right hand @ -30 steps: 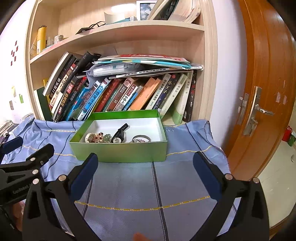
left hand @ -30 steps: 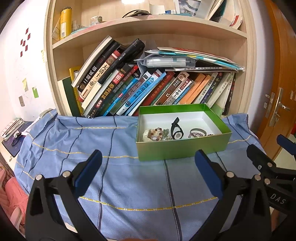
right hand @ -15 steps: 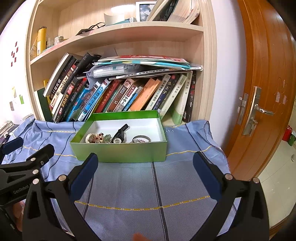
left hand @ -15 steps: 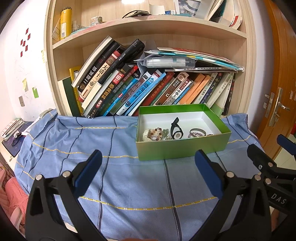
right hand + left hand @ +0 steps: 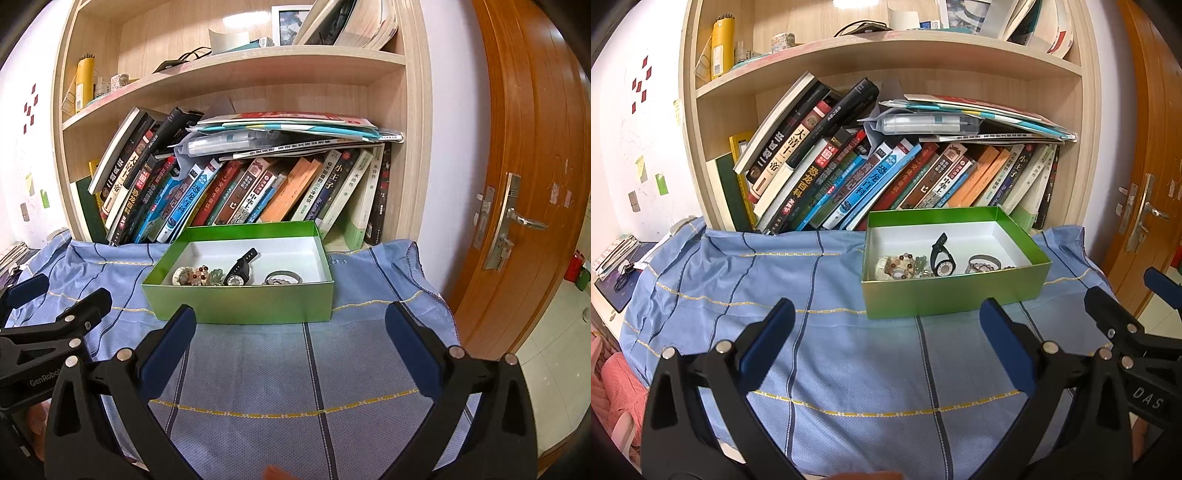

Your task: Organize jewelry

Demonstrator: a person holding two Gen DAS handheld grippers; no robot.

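A green box point(image 5: 955, 291) with a white inside stands on a blue striped cloth point(image 5: 831, 343); it also shows in the right wrist view point(image 5: 243, 302). Inside lie a black watch point(image 5: 942, 258), bead bracelets point(image 5: 899, 264) and a metal bangle point(image 5: 984, 263). The watch point(image 5: 242, 271), the beads point(image 5: 195, 276) and the bangle point(image 5: 282, 277) show in the right wrist view too. My left gripper point(image 5: 886, 317) is open and empty, short of the box. My right gripper point(image 5: 286, 325) is open and empty, just in front of the box.
A wooden bookshelf point(image 5: 886, 155) full of leaning books stands right behind the box. An orange door point(image 5: 532, 184) is at the right. A desk edge with small items point(image 5: 617, 258) lies left of the cloth. Each gripper shows at the other view's edge.
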